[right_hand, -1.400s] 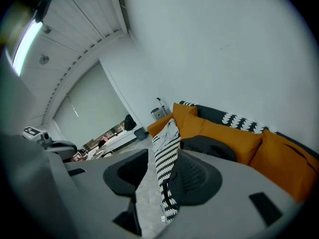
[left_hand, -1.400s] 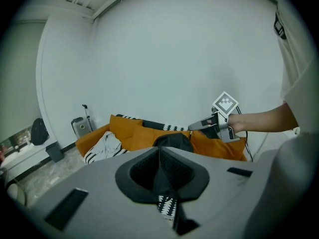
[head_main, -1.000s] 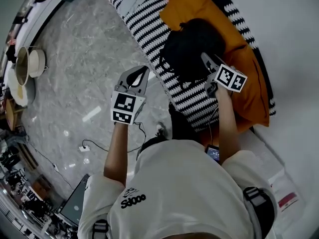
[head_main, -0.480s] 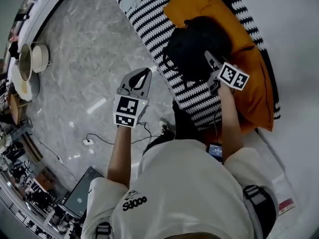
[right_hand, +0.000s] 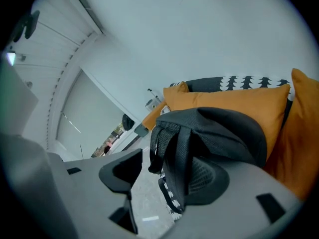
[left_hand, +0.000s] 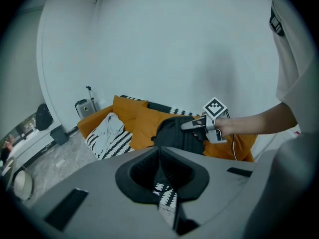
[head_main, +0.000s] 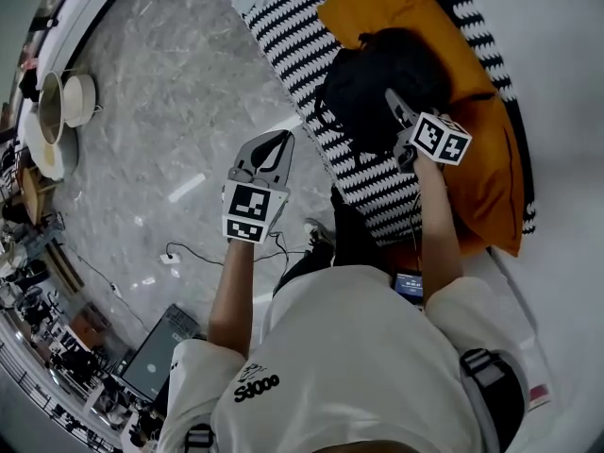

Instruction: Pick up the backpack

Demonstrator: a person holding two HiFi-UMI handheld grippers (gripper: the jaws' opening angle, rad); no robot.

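The black backpack (head_main: 373,78) lies on an orange sofa (head_main: 491,159), partly over a black-and-white striped blanket (head_main: 302,36). My right gripper (head_main: 401,119) is at the backpack's near right side. In the right gripper view it (right_hand: 167,168) stands open, its jaws having just been opening, and a shoulder strap (right_hand: 172,148) of the backpack (right_hand: 219,128) hangs between them ungripped. My left gripper (head_main: 281,140) hovers over the floor left of the sofa edge, fingertips together and nothing held. The left gripper view shows it (left_hand: 160,151) aimed toward the backpack (left_hand: 177,133).
Grey marble floor (head_main: 170,83) spreads to the left, with a cable (head_main: 179,253) and a laptop (head_main: 156,357) on it. Pots (head_main: 57,121) stand on a counter at far left. Orange cushions (right_hand: 239,101) back the backpack. A suitcase (left_hand: 82,107) stands beyond the sofa's end.
The right gripper has drawn in closer against the backpack. The left gripper has sunk a little nearer the sofa edge. The backpack has not moved.
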